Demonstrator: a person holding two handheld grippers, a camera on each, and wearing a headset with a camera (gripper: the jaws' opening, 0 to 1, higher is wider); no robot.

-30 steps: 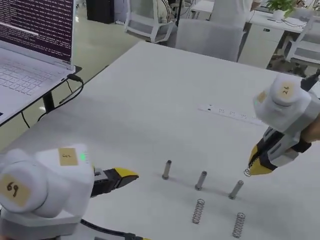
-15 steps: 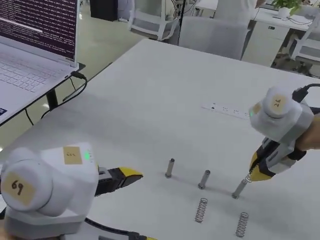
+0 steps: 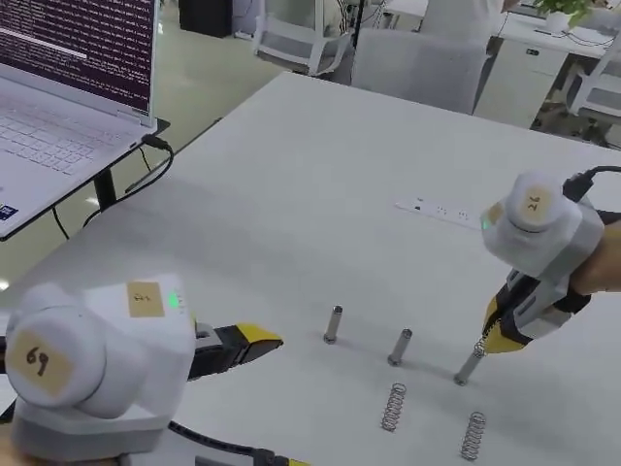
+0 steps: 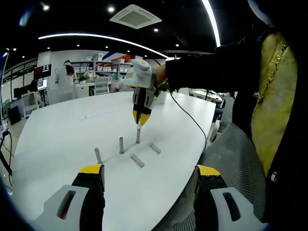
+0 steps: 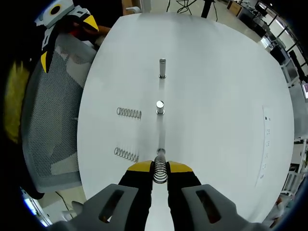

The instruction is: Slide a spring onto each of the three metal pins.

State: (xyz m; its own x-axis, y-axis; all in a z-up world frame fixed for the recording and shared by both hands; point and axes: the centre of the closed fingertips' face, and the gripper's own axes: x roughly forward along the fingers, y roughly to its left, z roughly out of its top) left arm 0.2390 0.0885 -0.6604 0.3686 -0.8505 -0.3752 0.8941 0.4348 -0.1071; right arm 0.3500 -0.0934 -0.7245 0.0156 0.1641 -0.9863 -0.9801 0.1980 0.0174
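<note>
Spring (image 5: 160, 172) pinched in right tool (image 5: 160, 167), at top of rightmost pin (image 3: 468, 367), left tool (image 4: 149, 169) wide

You're at a white worktop (image 3: 291, 175); laptop (image 3: 58, 97) w/ lit screen off to your left, white office chairs (image 3: 291, 44) beyond, pale floor (image 3: 194, 83) btwn. Overhead: strip lights (image 4: 96, 38), AC vent (image 4: 135, 17).

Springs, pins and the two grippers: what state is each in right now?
Left gripper, jaws open, empty.
Right gripper, jaws shut on held spring.
Left pin, upright, bare.
Middle pin, upright, bare.
Right pin, upright, held spring at its tip.
Loose spring, lying flat.
Second loose spring, lying flat.
</note>
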